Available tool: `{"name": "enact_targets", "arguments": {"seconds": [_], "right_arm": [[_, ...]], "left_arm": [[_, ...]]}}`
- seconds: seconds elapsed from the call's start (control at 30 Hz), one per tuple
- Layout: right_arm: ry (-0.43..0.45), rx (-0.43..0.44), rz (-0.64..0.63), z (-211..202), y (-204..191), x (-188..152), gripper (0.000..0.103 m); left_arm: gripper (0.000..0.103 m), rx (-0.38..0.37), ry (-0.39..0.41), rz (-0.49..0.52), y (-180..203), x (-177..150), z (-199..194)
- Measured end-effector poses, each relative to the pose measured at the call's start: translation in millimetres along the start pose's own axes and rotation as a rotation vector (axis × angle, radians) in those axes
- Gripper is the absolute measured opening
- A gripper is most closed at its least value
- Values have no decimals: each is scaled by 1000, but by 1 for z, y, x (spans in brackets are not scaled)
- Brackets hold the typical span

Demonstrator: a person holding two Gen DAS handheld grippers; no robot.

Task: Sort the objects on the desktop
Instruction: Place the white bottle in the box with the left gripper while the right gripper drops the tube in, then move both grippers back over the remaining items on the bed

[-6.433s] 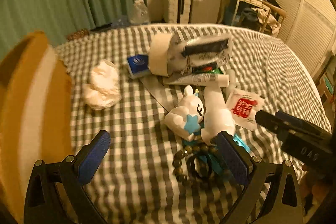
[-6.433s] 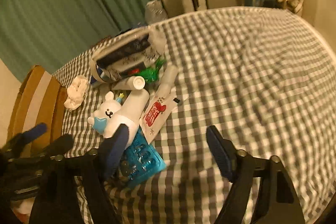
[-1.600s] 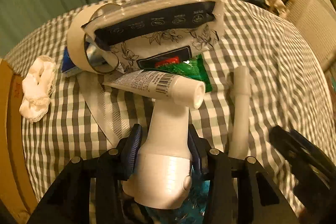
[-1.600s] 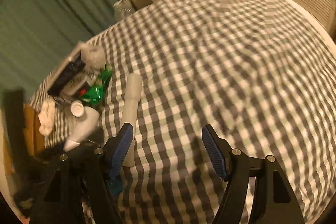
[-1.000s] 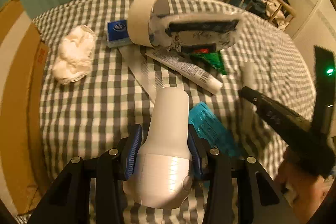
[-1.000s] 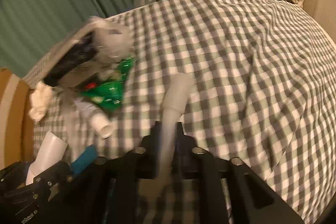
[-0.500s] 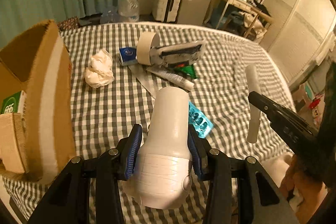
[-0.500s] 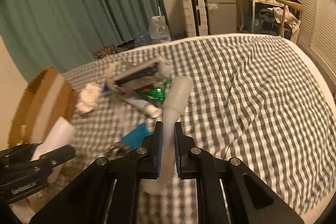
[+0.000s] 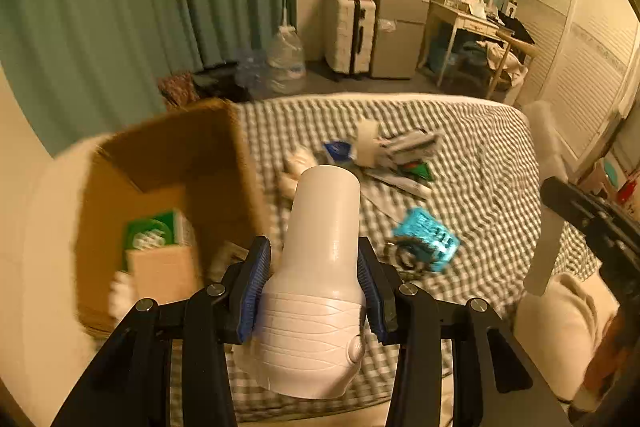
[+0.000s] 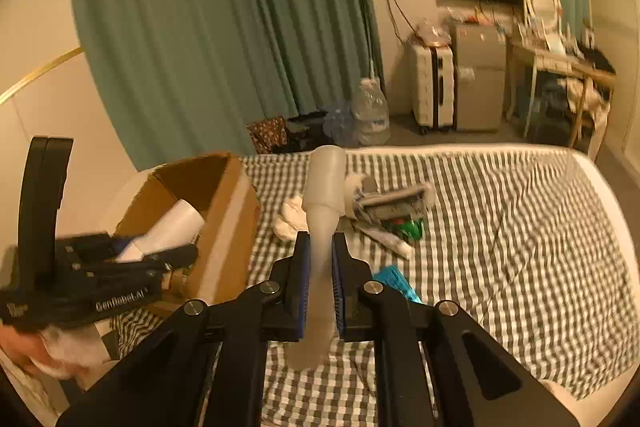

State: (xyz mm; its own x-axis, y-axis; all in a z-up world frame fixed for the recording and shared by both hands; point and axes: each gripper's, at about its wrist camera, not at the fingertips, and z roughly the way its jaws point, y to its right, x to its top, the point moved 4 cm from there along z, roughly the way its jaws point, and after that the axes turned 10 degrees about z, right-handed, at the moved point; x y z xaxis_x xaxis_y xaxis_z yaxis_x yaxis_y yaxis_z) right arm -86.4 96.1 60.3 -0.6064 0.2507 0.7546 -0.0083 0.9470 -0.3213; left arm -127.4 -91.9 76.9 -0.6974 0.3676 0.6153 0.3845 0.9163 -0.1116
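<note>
Left gripper (image 9: 312, 279) clamped on rigid white plastic bottle (image 9: 320, 247) above cardboard box (image 9: 168, 187), right gripper (image 10: 320, 285) pinching translucent tube (image 10: 322, 211) mid-shaft (likely light, slippery; grip waist).

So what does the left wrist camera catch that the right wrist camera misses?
Only the left wrist view shows the green-labelled packet inside the cardboard box and the dark bead bracelet.

Only the right wrist view shows the right gripper clamped on its slim white tube.

Both show the white bottle in the left gripper and the checked bedsheet.
</note>
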Motion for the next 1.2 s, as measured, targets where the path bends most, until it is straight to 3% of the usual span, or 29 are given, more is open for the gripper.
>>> {"name": "enact_targets", "arguments": {"seconds": [0.1, 0.2, 0.27, 0.57, 0.7, 0.93, 1.0, 1.03, 1.07, 1.13, 1.2], "right_arm": [[-1, 45, -6, -6, -26, 8, 10], [7, 71, -51, -8, -56, 10, 10], [0, 76, -81, -2, -75, 10, 10], [-126, 123, -155, 73, -155, -14, 10], [-181, 132, -170, 109, -174, -37, 10], [-206, 78, -199, 143, -183, -46, 16], [-203, 70, -173, 149, -180, -43, 22], [-199, 63, -166, 150, -180, -42, 42], [-182, 47, -159, 149, -176, -39, 65], [-118, 4, -152, 141, -170, -33, 70], [-107, -4, -169, 136, -165, -30, 70]], "left_arm": [[44, -7, 3, -19, -24, 1, -10], [44, 41, 31, -8, -45, -1, -17], [44, 20, 41, -39, -62, -6, -16], [44, 4, 47, -198, -142, -37, 18], [44, 31, 2, -213, -158, -52, 47], [45, -13, 7, -246, -170, -62, 71], [51, -16, 11, -231, -171, -62, 74], [73, -10, 13, -223, -172, -62, 74], [102, 15, 7, -217, -175, -62, 75], [103, 89, 7, -225, -182, -64, 71], [103, 102, 12, -225, -185, -66, 68]]}}
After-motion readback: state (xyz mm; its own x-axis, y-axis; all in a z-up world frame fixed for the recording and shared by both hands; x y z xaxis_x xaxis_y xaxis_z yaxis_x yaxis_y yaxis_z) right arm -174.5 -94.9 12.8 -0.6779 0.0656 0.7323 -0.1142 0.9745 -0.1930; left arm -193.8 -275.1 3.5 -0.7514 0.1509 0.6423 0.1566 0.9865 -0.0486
